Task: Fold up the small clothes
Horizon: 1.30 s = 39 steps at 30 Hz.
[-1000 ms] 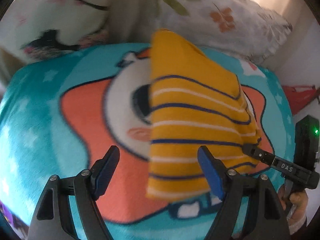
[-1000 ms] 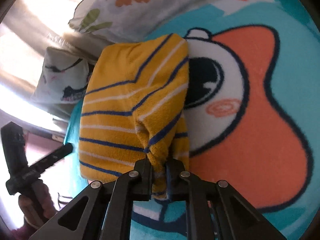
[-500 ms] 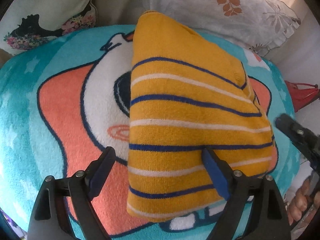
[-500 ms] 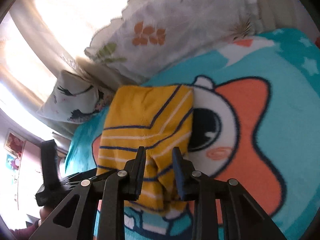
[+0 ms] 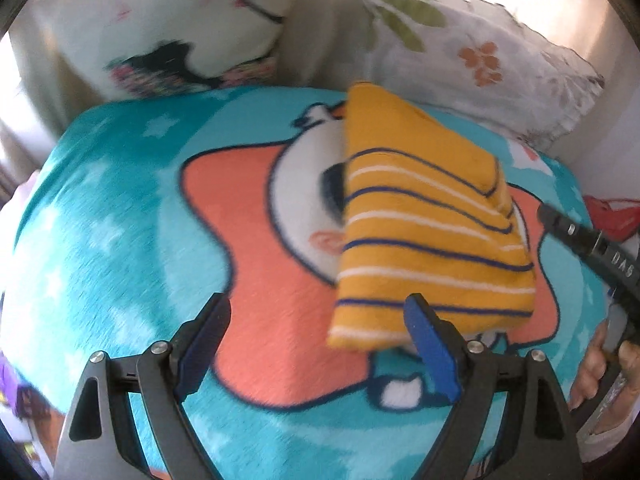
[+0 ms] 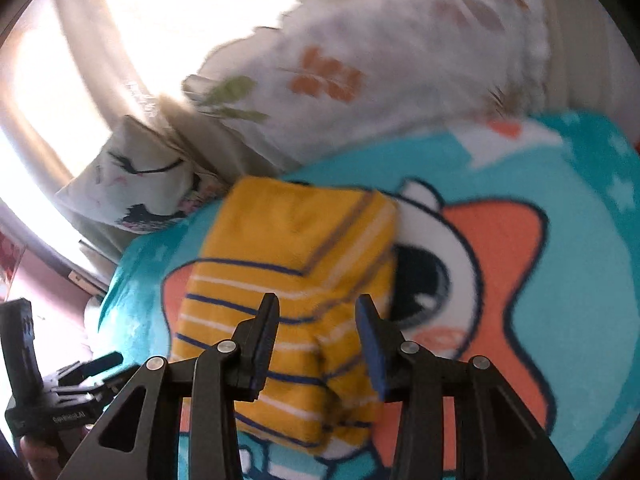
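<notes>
Opening right jaws above folded garment [image 6: 288, 280]

light: we see strong daylight from 12 o'clock, blowing out the window [image 6: 192, 20] | blur: we note smear on the pillows [image 5: 460, 52] and blanket [image 5: 120, 220] | edges: fisheye bending, dark corners | shadows: soft, faint

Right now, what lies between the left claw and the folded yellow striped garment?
Only bare cartoon blanket: in the left wrist view the open left claw hangs beside the folded yellow striped garment, nothing else between.
</notes>
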Available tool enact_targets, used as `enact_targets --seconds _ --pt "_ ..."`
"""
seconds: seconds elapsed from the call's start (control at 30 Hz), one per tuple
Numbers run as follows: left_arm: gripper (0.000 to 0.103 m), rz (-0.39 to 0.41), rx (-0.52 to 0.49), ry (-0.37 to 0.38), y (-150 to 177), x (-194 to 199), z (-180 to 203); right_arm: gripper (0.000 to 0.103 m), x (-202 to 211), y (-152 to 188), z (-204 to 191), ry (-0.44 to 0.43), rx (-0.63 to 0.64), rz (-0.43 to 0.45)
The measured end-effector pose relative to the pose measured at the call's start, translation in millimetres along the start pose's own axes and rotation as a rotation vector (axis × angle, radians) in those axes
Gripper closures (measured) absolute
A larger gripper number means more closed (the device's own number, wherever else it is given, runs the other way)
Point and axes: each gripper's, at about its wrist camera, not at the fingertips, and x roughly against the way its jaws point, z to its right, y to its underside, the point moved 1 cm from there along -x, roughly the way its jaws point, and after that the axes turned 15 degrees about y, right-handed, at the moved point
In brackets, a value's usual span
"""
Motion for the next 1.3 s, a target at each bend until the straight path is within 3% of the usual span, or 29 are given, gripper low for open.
enact_targets --seconds 0.17,0.3,0.5,0.63,0.67,0.73,0.97,1.1,1.3 --pt "0.016 0.02 0.038 -0.04 17 15 -10 0.059 -24 -1 -47 -0.046 0.105 -0.025" --pt "0.016 0.046 0.038 -0.06 28 30 -13 0.059 -76 17 -73 0.033 0.199 -0.161" --pt "0.016 0.085 0.029 -0.061 37 53 -24 0.056 -40 4 -99 0.026 0.205 -0.038" --pt "0.016 0.115 0.018 -0.039 32 56 -27 0.05 -53 11 -128 0.014 0.272 -0.067" --pt "0.016 0.123 0.014 -0.033 30 58 -28 0.041 -62 17 -129 0.011 0.285 -0.1" --pt "0.015 0.146 0.002 -0.028 27 65 -30 0.04 -86 28 -133 0.049 0.323 -0.173" --pt "0.015 0.226 -0.038 -0.057 19 90 -51 0.04 -36 38 -122 0.131 0.328 -0.028" --pt "0.015 0.247 -0.047 -0.027 12 99 -63 0.039 -44 72 -111 0.203 0.348 -0.104" --pt "0.01 0.349 -0.127 -0.069 11 122 -67 0.039 -4 92 -92 0.242 0.193 -0.109"
